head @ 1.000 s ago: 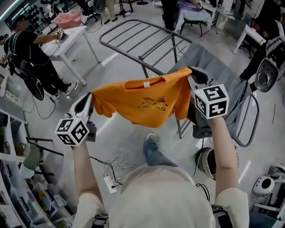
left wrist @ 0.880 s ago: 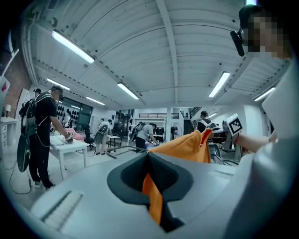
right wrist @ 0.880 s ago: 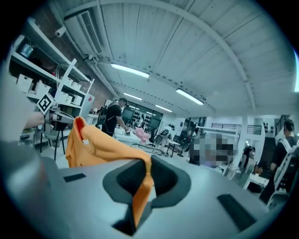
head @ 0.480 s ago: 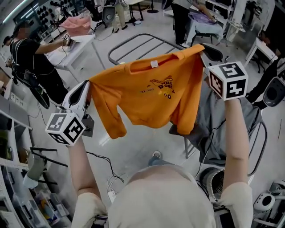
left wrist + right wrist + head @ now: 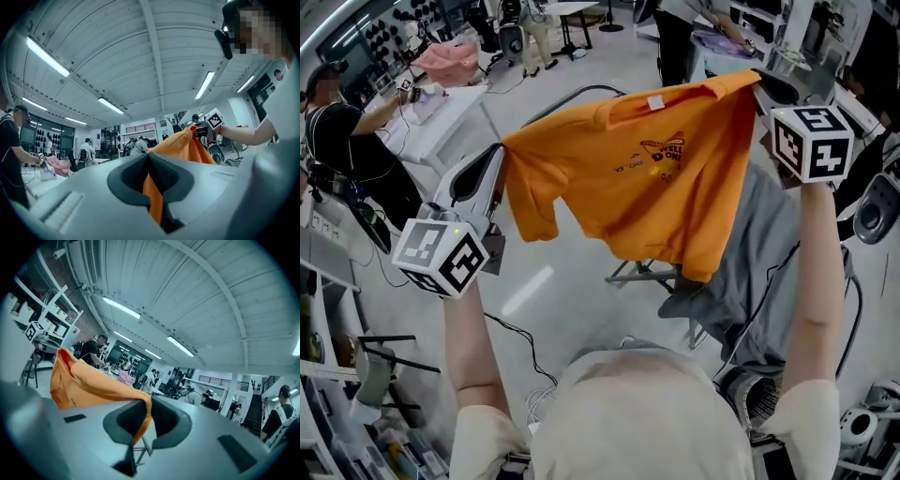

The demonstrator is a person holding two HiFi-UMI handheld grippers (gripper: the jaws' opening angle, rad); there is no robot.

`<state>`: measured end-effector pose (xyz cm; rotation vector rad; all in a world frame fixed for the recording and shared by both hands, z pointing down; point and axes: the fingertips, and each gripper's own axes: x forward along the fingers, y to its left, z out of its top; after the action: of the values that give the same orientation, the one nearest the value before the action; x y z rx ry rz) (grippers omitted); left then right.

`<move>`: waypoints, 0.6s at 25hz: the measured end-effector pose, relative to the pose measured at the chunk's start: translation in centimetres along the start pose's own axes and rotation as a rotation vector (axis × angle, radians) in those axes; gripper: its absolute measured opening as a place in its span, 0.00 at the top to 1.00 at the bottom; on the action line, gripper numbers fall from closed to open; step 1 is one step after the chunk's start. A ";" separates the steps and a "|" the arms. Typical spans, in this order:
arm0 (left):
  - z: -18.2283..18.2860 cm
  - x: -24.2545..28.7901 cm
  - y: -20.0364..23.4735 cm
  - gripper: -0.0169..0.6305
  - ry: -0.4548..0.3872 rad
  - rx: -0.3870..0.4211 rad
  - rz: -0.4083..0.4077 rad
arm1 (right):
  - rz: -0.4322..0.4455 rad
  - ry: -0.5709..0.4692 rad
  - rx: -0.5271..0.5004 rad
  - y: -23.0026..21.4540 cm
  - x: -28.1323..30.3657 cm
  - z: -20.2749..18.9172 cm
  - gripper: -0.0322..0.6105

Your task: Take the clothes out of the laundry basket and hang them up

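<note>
An orange T-shirt [image 5: 647,178] with a small chest print hangs spread out in the air between my two grippers. My left gripper [image 5: 500,155] is shut on its left shoulder, and orange cloth [image 5: 187,145] runs out from between that left gripper's [image 5: 149,157] closed jaws. My right gripper [image 5: 761,84] is shut on the other shoulder, so the shirt [image 5: 89,380] trails away from the right gripper [image 5: 149,404]. Behind the shirt stands a grey drying rack [image 5: 572,94], mostly hidden, with a grey garment [image 5: 759,253] draped over it. A round dark basket [image 5: 752,394] sits on the floor by my right side.
A white table [image 5: 441,103] with a pink cloth [image 5: 450,61] stands at the back left, with a person in black [image 5: 337,131] beside it. Cables [image 5: 525,347] lie on the floor. Shelving lines the left edge, and chairs and people fill the back.
Both grippers have risen and moved forward with the shirt, which now hangs higher and covers most of the rack. The grip on both shoulders is unchanged.
</note>
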<state>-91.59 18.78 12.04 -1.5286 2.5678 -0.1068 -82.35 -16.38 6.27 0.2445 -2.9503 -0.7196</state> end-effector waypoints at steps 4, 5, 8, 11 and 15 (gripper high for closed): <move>-0.1 2.8 0.3 0.95 -0.001 -0.005 -0.020 | -0.010 0.055 -0.027 -2.2 3.0 -0.5 0.90; -0.1 3.4 0.5 0.95 0.001 -0.012 -0.025 | -0.013 0.065 -0.028 -2.7 3.7 -0.6 0.90; -0.4 5.5 1.3 0.95 0.009 -0.026 -0.047 | -0.023 0.085 -0.027 -3.8 5.8 -0.9 0.90; -1.3 7.5 1.8 0.95 0.014 -0.026 -0.078 | -0.033 0.114 -0.040 -4.8 7.8 -2.0 0.90; -2.6 10.0 2.7 0.95 0.020 -0.017 -0.114 | -0.053 0.141 -0.060 -5.8 10.8 -3.2 0.90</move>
<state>-99.02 11.28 13.28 -1.6879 2.5020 -0.1138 -91.79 -24.82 7.00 0.3544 -2.7937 -0.7629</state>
